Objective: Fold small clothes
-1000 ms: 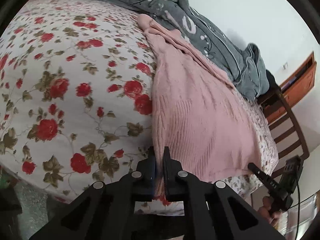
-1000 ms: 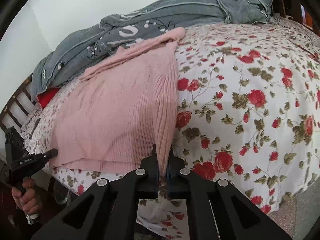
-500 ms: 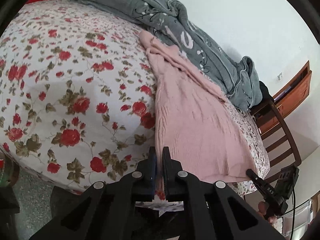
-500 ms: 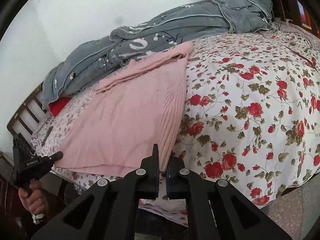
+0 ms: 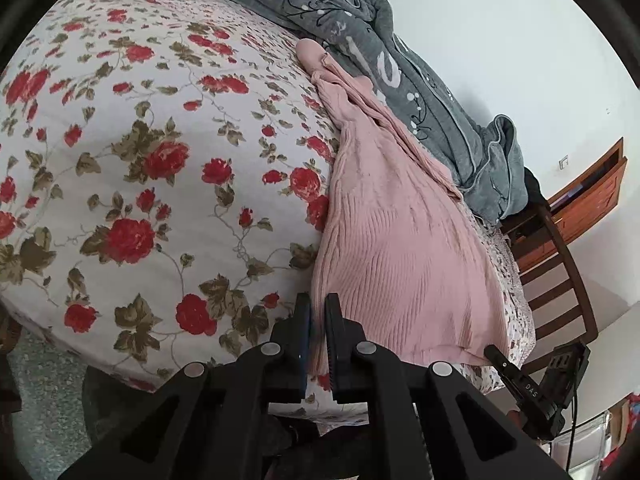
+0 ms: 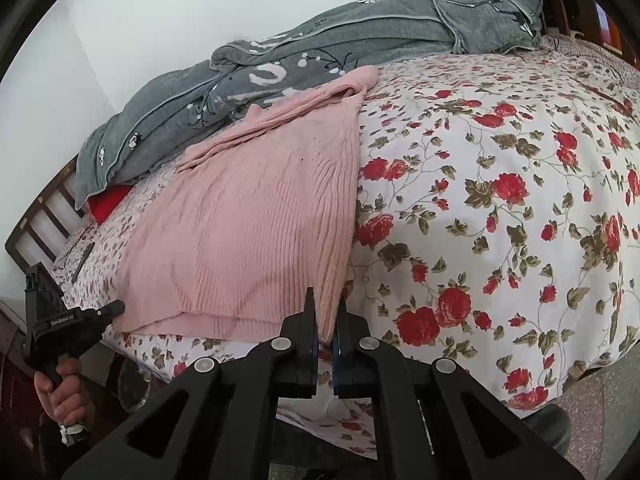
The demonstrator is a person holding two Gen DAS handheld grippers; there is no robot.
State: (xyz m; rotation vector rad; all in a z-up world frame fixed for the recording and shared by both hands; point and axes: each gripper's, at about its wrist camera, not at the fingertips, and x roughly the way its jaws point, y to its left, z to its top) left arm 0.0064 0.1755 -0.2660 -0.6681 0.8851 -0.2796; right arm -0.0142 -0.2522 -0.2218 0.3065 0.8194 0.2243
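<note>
Item: pink knit sweater (image 5: 400, 248), spread on floral bed (image 5: 160, 160), near edge, beside grey blanket (image 5: 400, 76). My left hand-held gripper (image 5: 317, 312) clamps near hem corner; my right hand-held gripper (image 6: 325, 312) clamps other hem corner. Progress: sleeves apparently tucked; body fold pending.

Pink knit on a rose-print bed

The sweater (image 5: 404, 256) reads soft dusty pink, ribbed in fine vertical lines, running from lower centre to the upper middle of the frame. The bedsheet (image 5: 160, 168) filling the left side is white, scattered with red roses and olive-brown leaves on thin vines. The blanket (image 6: 312, 60) across the top is slate grey with white lettering and small white dots. The chair (image 5: 560, 264) at right is dark reddish-brown wood. Both grippers, left (image 5: 317, 312) and right (image 6: 325, 312), are matte black.
</note>
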